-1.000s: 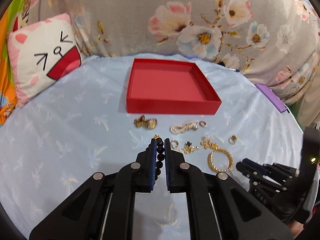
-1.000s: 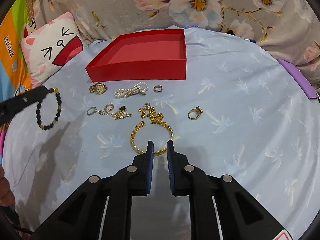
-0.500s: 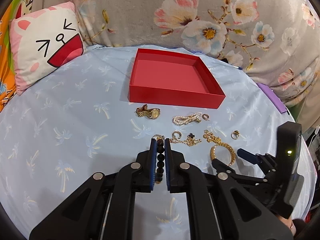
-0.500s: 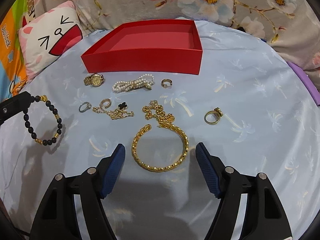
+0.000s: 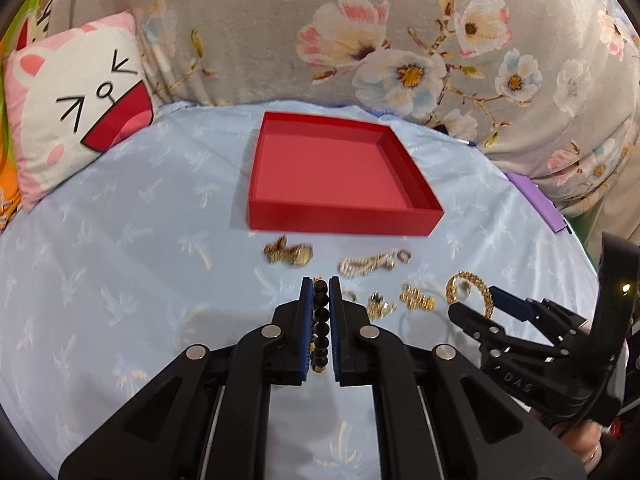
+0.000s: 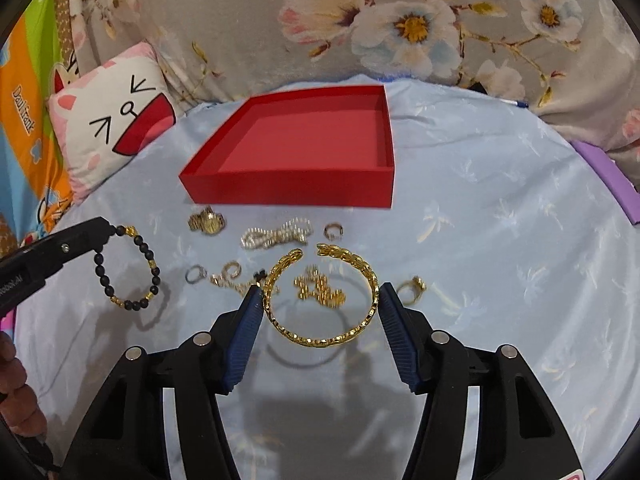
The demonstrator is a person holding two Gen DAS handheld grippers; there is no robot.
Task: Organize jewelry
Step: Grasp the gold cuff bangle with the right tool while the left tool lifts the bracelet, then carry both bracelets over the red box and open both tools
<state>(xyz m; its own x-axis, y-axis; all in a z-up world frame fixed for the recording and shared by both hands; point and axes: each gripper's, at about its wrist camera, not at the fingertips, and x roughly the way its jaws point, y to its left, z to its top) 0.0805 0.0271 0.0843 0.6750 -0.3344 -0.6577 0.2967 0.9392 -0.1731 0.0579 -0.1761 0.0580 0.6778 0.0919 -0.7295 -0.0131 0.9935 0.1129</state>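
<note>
Lifted since earlier, the gold bangle [image 6: 320, 300] sits gripped by the right gripper [image 6: 320, 300]. Left gripper [image 5: 320, 284] clamps the beaded bracelet [image 6: 128, 268]; both look bound for the red tray [image 6: 288, 189]

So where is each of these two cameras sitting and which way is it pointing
Left wrist: sits on the left gripper, looking forward over the blue cloth at the red tray; its jaws pinch the black bead bracelet, and the right gripper shows at right.
Right wrist: sits on the right gripper, facing the same tray; its jaws clasp the gold bangle from both sides, off the cloth; left gripper at left.
Shared: tray, bead bracelet, bangle, cat pillow.
</note>
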